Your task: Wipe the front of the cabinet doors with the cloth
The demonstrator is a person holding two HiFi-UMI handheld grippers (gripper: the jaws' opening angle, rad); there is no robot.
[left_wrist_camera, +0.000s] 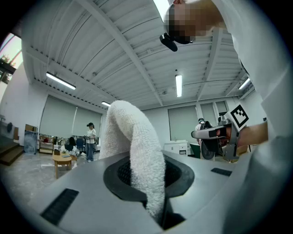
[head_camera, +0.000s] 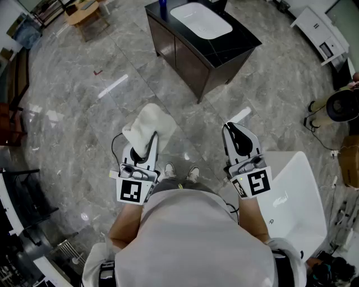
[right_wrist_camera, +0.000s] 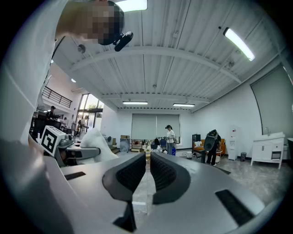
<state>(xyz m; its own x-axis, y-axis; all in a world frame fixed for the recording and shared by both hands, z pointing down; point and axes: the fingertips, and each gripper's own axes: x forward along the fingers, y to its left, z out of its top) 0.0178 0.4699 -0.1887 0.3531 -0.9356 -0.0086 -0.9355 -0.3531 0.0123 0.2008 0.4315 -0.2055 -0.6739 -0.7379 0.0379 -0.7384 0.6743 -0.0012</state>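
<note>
A dark cabinet (head_camera: 188, 59) with two front doors, a black top and a white basin (head_camera: 201, 20) stands ahead on the marbled floor, well beyond both grippers. My left gripper (head_camera: 150, 147) is shut on a white terry cloth (head_camera: 147, 126), which bunches up past its tips. In the left gripper view the cloth (left_wrist_camera: 130, 132) rises out of the left gripper (left_wrist_camera: 147, 170) and folds over. My right gripper (head_camera: 231, 130) is held level beside it, jaws together and nothing in them. The right gripper (right_wrist_camera: 147, 157) points into the room in its own view, where the cloth (right_wrist_camera: 94, 140) shows at left.
A white moulded seat (head_camera: 294, 196) sits close on my right. A wooden table (head_camera: 84, 11) is far left and a white unit (head_camera: 317, 31) far right. A person (head_camera: 336, 106) stands at the right edge; other people are across the hall (right_wrist_camera: 170, 139).
</note>
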